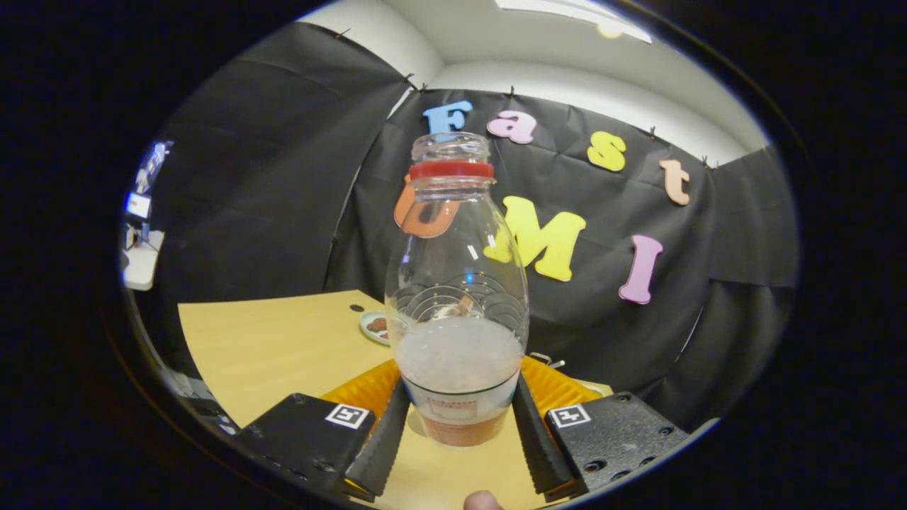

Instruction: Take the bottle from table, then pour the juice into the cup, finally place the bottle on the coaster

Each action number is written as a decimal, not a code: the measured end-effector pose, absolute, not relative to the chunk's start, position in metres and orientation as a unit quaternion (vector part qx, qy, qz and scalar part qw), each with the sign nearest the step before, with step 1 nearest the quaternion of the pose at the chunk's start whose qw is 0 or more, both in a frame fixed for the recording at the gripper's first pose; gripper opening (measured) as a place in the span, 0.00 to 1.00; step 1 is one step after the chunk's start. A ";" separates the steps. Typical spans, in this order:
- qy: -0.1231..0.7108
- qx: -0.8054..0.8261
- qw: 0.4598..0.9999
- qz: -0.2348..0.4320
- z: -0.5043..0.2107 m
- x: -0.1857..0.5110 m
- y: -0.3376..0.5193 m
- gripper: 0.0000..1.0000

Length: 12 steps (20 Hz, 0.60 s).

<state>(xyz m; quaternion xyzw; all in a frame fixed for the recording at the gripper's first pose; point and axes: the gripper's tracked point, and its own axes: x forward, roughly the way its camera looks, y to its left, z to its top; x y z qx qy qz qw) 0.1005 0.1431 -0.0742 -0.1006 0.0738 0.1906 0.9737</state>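
Your gripper (460, 425) is clamped on the bottle (457, 297): both fingers (382, 443) press its lower body from either side, at the label band. The bottle stands upright between the fingers and seems lifted clear of the table (283, 347), though you can't be sure from this angle. It is clear, uncapped, with a red ring (451, 169) at the neck. Cloudy juice (459, 361) fills only the bottom part, the rest is empty.

An orange ribbed coaster (365, 389) lies just behind the bottle, showing on both sides of it past the fingers. Further back on the table, left of the bottle, sits a small plate (374, 327) with something dark on it. A fingertip (483, 501) shows at the near table edge below the fingers.
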 end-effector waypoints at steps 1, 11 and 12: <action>0.080 -0.076 0.974 0.196 -0.069 0.105 0.148 0.78; 0.149 0.014 0.972 0.183 -0.124 0.197 0.174 0.78; 0.149 0.018 0.972 0.179 -0.129 0.206 0.176 0.78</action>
